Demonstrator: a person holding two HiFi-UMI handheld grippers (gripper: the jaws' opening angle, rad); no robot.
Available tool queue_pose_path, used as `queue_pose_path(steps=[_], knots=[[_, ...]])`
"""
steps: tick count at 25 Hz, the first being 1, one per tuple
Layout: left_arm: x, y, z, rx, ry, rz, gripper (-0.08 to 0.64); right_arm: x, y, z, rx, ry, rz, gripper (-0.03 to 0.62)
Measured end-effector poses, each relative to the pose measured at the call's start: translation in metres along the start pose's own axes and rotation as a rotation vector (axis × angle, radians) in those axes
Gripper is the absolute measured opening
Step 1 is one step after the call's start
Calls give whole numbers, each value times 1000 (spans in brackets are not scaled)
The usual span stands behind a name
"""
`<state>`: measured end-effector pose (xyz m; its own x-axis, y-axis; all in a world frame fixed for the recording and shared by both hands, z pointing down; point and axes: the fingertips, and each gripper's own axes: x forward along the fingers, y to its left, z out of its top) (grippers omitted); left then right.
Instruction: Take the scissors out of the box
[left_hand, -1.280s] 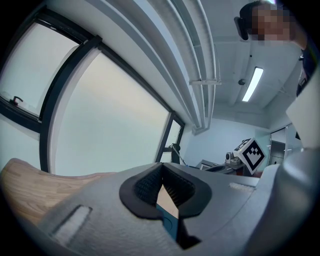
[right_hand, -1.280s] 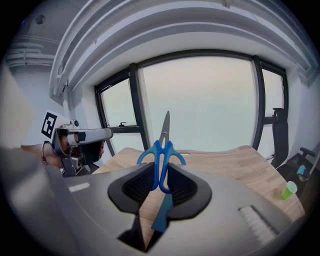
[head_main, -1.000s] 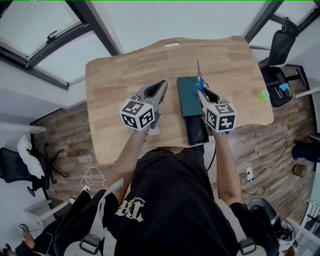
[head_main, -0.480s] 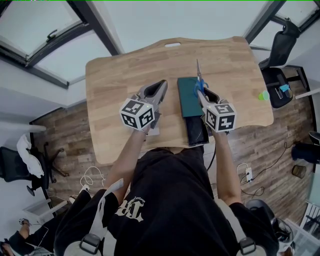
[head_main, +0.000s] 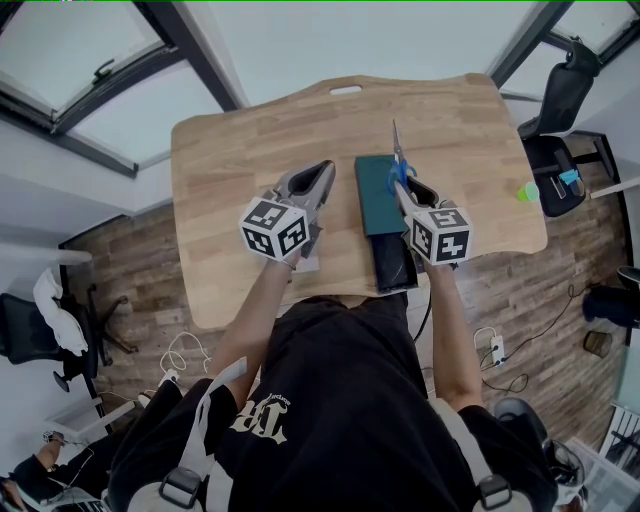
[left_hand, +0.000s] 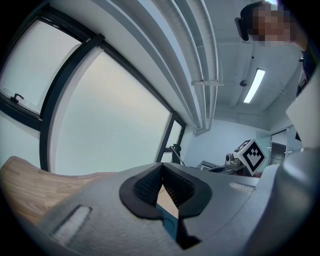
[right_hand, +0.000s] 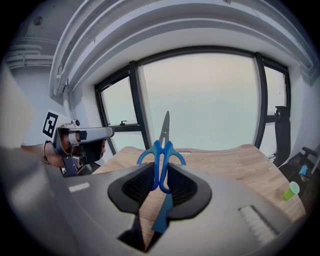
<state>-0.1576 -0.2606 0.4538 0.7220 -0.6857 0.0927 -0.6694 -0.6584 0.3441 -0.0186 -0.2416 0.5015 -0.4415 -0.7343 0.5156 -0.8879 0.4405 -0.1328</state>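
Blue-handled scissors (head_main: 398, 165) stand with the blades pointing up and away, above the far end of a dark green box lid (head_main: 374, 195). My right gripper (head_main: 404, 186) is shut on the scissors' handles (right_hand: 161, 156), which sit between its pads (right_hand: 135, 186). Nearer me, a black box tray (head_main: 394, 264) lies at the table's front edge. My left gripper (head_main: 322, 172) hovers level to the left of the lid, shut with nothing in it; its pads (left_hand: 148, 186) meet at the tips.
The wooden table (head_main: 250, 140) has a handle slot (head_main: 343, 89) at its far edge. A green cup (head_main: 527, 190) and an office chair (head_main: 560, 95) stand off the table's right side. A white scrap (head_main: 306, 262) lies under my left hand.
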Motion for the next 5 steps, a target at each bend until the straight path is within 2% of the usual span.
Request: queue_pose_path(steps=[5], knots=[[0, 2, 0, -2, 2, 1, 0, 1, 1, 1, 0, 1, 2, 84]])
